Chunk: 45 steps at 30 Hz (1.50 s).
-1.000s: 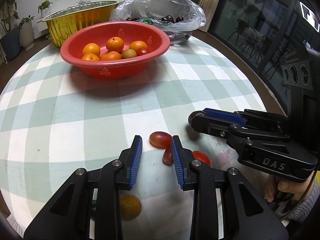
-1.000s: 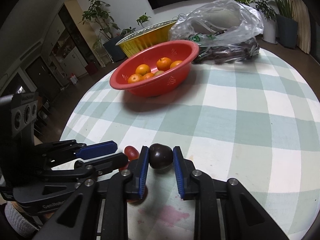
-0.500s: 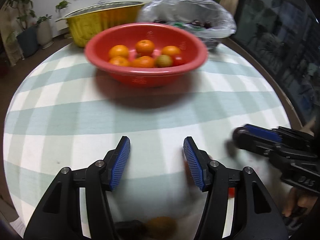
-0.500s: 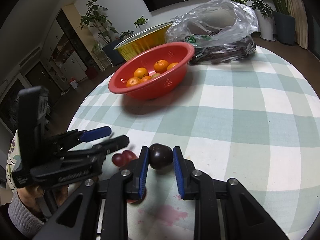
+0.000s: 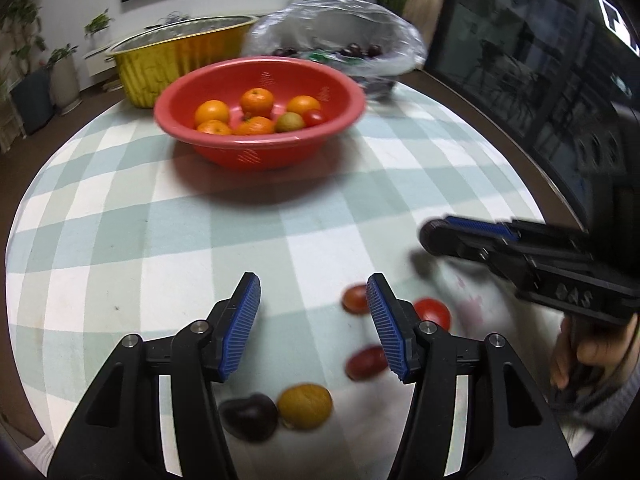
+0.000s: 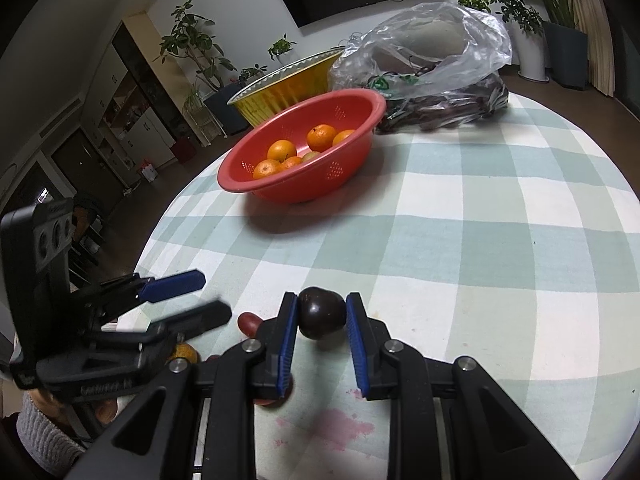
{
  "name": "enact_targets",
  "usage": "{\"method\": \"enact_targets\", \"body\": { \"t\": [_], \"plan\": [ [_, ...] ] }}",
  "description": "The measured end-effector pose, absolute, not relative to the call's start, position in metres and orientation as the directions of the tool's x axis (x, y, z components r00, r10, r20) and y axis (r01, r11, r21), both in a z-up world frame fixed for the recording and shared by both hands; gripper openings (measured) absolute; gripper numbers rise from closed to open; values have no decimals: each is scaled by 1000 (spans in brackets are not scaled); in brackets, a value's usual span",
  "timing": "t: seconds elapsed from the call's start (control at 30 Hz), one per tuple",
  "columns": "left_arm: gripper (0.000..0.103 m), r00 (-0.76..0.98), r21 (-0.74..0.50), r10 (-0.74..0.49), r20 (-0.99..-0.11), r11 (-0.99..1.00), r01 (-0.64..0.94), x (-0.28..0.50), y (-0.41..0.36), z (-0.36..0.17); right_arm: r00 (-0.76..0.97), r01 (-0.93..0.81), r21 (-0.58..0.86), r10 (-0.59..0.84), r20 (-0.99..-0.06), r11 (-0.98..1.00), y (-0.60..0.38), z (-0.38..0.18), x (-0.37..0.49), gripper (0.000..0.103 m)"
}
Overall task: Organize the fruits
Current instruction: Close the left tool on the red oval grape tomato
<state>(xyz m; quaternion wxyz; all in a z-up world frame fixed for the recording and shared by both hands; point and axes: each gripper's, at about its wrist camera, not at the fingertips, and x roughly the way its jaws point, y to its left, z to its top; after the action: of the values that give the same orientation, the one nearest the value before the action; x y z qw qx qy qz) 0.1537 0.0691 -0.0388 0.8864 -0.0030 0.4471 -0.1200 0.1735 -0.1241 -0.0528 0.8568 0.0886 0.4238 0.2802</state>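
Note:
A red bowl (image 5: 256, 156) at the far side of the checked tablecloth holds several oranges (image 5: 256, 100), a green fruit and a red tomato. My left gripper (image 5: 312, 280) hangs open over bare cloth with nothing between its pads. Three red cherry tomatoes (image 5: 354, 298) lie just right of its right finger. A small orange fruit (image 5: 305, 406) and a dark plum (image 5: 249, 416) lie below it. My right gripper (image 6: 322, 300) is shut on another dark plum (image 6: 322, 312), just above the cloth. It appears at the right in the left wrist view (image 5: 434, 234).
A gold foil pan (image 5: 180, 60) and a clear plastic bag of dark fruit (image 5: 340, 40) stand behind the bowl. A pink stain (image 6: 332, 428) marks the cloth near the front edge. A hand in a grey sleeve (image 5: 580, 360) holds the right gripper.
My left gripper has opened wide and drawn back a little; the tomatoes once at its fingertips now lie to the right of its right finger. The right gripper keeps still on the dark plum.

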Motion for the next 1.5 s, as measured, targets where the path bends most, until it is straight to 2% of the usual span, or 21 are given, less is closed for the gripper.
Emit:
{"method": "enact_targets", "body": {
  "t": [0.27,0.57,0.63,0.77,0.87,1.2,1.5],
  "plan": [
    [54,515,-70,-266,-815,927,369,128,47,-40,485,-405,389,555,-675,827,-124,-52,173,27],
    [53,471,-39,-266,-841,898,438,123,37,-53,485,-410,386,556,-675,827,-122,-50,170,27],
    [48,467,-28,-264,-844,891,453,124,35,-55,485,-410,385,555,-675,827,-121,-50,170,27],
    [29,459,2,-254,-851,874,486,121,30,-57,485,-411,386,557,-674,826,-120,-50,169,27],
    [26,469,36,-238,-851,864,502,118,27,-59,485,-411,386,557,-675,826,-121,-50,170,27],
    [21,480,36,-236,-845,871,491,118,30,-57,486,-411,390,560,-671,824,-121,-50,169,27],
    [21,518,-54,-284,-807,908,415,127,57,-35,487,-414,415,582,-651,810,-122,-45,166,27]
  ]
}}
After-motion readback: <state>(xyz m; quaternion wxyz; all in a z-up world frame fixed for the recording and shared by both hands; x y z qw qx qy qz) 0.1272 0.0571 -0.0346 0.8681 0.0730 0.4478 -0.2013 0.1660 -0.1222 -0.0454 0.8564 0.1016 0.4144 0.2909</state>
